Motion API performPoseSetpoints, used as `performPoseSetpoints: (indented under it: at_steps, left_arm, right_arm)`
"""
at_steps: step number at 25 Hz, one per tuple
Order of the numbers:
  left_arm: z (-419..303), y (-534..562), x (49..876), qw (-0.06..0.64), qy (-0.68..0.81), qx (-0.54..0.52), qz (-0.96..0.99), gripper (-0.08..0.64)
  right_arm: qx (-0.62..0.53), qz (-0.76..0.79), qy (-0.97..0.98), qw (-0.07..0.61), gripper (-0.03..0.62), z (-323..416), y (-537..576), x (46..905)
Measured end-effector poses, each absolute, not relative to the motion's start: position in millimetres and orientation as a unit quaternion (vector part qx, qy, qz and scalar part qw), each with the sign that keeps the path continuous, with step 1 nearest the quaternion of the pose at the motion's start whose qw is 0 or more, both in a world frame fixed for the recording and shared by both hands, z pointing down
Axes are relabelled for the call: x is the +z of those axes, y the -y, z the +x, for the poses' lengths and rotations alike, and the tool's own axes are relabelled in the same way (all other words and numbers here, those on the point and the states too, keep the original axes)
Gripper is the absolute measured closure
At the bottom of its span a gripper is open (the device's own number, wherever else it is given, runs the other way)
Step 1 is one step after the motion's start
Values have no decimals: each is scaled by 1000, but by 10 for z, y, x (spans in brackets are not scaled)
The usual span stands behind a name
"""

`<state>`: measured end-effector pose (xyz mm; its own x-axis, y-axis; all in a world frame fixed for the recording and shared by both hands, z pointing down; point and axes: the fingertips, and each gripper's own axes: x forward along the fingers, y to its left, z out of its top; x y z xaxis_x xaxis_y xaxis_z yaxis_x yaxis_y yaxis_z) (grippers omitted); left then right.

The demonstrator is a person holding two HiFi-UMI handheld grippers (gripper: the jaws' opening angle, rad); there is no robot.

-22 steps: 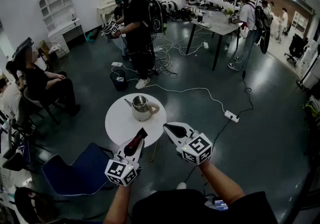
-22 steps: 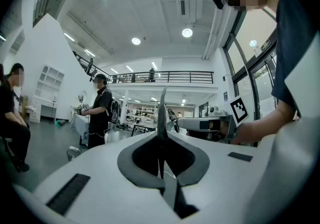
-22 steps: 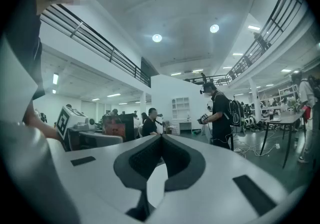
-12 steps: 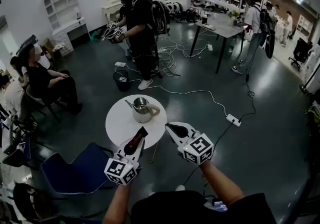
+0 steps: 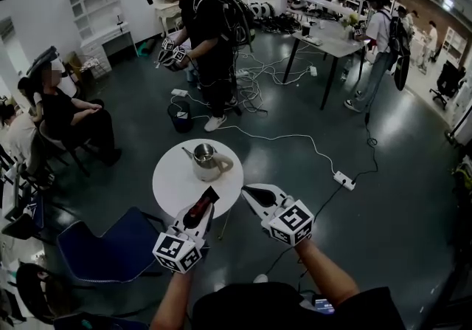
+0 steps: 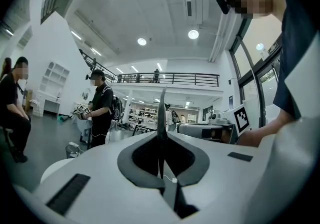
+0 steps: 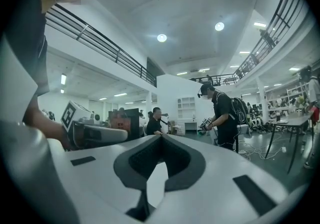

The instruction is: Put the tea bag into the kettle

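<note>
A metal kettle (image 5: 208, 162) with its lid off stands on the far half of a small round white table (image 5: 173, 187). My left gripper (image 5: 210, 195) hovers over the table's near edge, shut on a thin dark tea bag (image 5: 199, 210). In the left gripper view the tea bag (image 6: 161, 113) stands upright as a thin edge between the closed jaws of that gripper (image 6: 161, 98), and a string with a small white tag hangs below. My right gripper (image 5: 247, 190) is just right of the table, shut with nothing in it; its jaws meet at the tip (image 7: 160, 136).
A blue chair (image 5: 110, 247) stands left of me, beside the table. A person (image 5: 203, 48) holding grippers stands beyond the table, and another person (image 5: 70, 118) sits at the left. A black bin (image 5: 179, 116), cables and a power strip (image 5: 344, 179) lie on the floor.
Both grippers keep the same pose over the table's near edge. The view has shifted slightly, and the standing person at the back has moved a little.
</note>
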<state>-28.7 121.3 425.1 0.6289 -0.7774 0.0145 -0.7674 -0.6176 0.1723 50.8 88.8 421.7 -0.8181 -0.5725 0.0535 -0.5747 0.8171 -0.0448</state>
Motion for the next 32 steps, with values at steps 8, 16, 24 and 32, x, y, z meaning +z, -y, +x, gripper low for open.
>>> performPoseSetpoints:
  at_steps: [8,16,24,32]
  left_arm:
    - [-142,-1242,4347,85,445,-21,891,543]
    - [47,-1323,4345,92,455,-15,886,545]
    - [124,-1262,4437,96,457,-17,884,543]
    - [65,-1250,4419,98,463,-12,881,543]
  right_arm:
    - [36,297,954,18,574,735,-878,4285]
    - [40,295,955,16,574,964,-936,4274]
    - [42,296,954,21,575,1094,-869,4352]
    - [50,291,955,20,575,1058,-817,4382]
